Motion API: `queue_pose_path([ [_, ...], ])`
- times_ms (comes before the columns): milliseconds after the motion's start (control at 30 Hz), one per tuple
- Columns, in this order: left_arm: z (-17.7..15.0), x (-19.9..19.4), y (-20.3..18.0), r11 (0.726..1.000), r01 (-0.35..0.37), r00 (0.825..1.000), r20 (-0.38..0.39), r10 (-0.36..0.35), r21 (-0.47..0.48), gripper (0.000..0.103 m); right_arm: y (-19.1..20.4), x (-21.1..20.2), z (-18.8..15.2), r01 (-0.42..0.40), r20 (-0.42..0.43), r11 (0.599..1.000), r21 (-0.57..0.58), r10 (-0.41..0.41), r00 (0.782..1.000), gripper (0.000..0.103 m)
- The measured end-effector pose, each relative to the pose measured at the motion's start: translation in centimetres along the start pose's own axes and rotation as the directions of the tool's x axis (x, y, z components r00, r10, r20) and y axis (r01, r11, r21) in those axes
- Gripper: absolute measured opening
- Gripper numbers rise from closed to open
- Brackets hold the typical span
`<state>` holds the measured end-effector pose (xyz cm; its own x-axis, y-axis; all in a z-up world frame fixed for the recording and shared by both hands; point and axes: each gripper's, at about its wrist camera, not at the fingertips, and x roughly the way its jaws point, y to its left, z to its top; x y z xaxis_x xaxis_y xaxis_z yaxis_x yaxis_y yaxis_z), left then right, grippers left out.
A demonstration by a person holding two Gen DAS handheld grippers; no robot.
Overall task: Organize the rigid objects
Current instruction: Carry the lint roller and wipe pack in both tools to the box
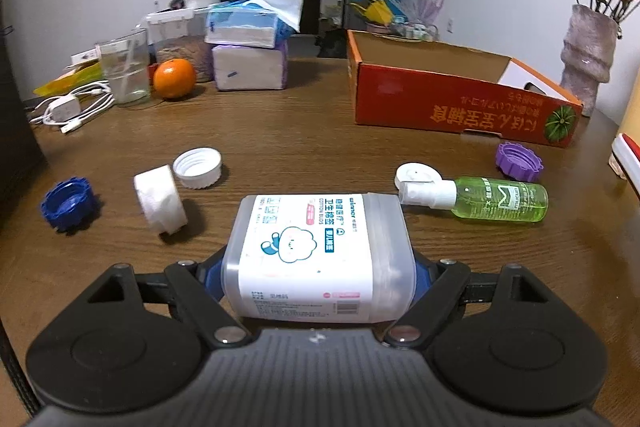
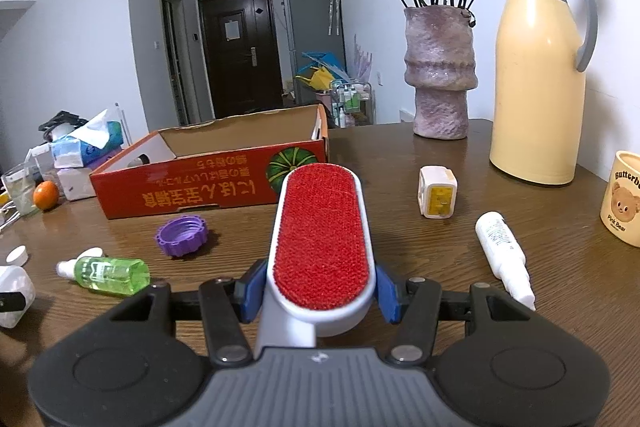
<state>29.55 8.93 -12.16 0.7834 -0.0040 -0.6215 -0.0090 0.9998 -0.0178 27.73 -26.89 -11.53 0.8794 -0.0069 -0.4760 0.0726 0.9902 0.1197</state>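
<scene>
Black linkage arms, silver screws, blue jaws, ribbed grey housing

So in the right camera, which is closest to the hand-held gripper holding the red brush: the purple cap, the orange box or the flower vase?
From the right hand-held gripper, shut on the red brush:
1. Purple cap, on the table ahead to the left.
2. Orange box, behind the cap, left of centre.
3. Flower vase, at the table's far edge, to the right.

The wooden table (image 1: 304, 131) bears an orange box (image 1: 460, 103), caps (image 1: 198, 167), a green spray bottle (image 1: 496, 198); also a vase (image 2: 440, 71).
</scene>
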Motion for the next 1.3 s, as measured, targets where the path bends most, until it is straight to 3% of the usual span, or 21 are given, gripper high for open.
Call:
queue_pose_path([
  [233, -0.5, -2.0, -1.0, 0.999, -0.042, 0.999, 0.026, 0.042, -0.017, 0.083, 0.5, -0.8, -0.2, -0.029, -0.002, 0.999, -0.015, 0.029, 1.000, 0.055],
  [733, 0.9, -3.9, -7.0, 1.000, 0.007, 0.999, 0.051, -0.007, 0.018, 0.083, 2.4, -2.5, 1.0, -0.105, -0.022, 0.993, -0.060, 0.104, 0.994, 0.055],
  [1300, 4.9, -3.3, -8.9, 0.999, 0.031, 0.994, 0.101, -0.029, -0.014, 0.083, 5.2, -1.4, 4.0, -0.128, 0.003, 0.986, -0.109, 0.129, 0.992, 0.055],
])
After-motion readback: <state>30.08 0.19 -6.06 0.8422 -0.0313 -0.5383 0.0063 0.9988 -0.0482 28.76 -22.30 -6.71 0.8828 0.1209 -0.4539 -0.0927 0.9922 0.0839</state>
